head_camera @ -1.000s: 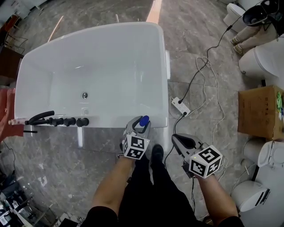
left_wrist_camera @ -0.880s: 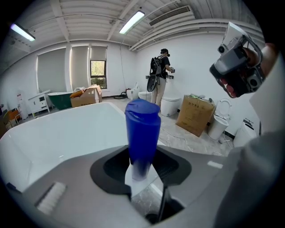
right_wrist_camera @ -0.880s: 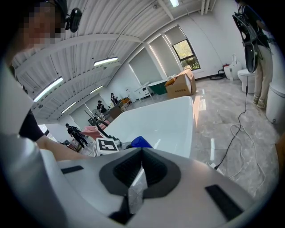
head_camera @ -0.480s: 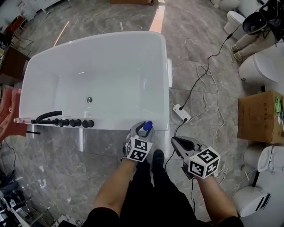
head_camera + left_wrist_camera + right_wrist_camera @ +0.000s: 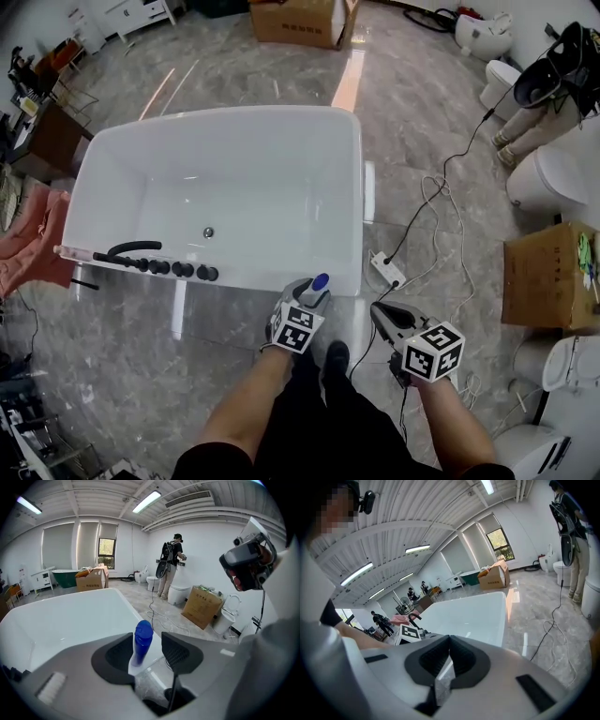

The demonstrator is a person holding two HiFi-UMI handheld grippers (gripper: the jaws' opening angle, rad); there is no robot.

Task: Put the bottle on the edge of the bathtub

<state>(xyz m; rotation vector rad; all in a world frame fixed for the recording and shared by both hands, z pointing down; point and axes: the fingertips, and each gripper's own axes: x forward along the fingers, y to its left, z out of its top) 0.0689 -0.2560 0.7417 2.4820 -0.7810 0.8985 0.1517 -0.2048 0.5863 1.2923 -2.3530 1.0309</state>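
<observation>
Right gripper [image 5: 449, 641]: jaws together, empty. Left gripper [image 5: 309, 298]: jaws just opened wide around the blue-capped bottle [image 5: 142, 639]. Bottle: upright on the bathtub [image 5: 258, 279] rim, near corner (placement apparently done). Remaining: draw the gripper clear.

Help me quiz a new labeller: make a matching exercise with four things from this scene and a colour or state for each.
Things:
1 bottle cap
2 bathtub
3 tap knobs
4 right gripper

Colour or state:
a black
b jaws together
c white
d blue

Pairs: 1-d, 2-c, 3-a, 4-b.
</observation>
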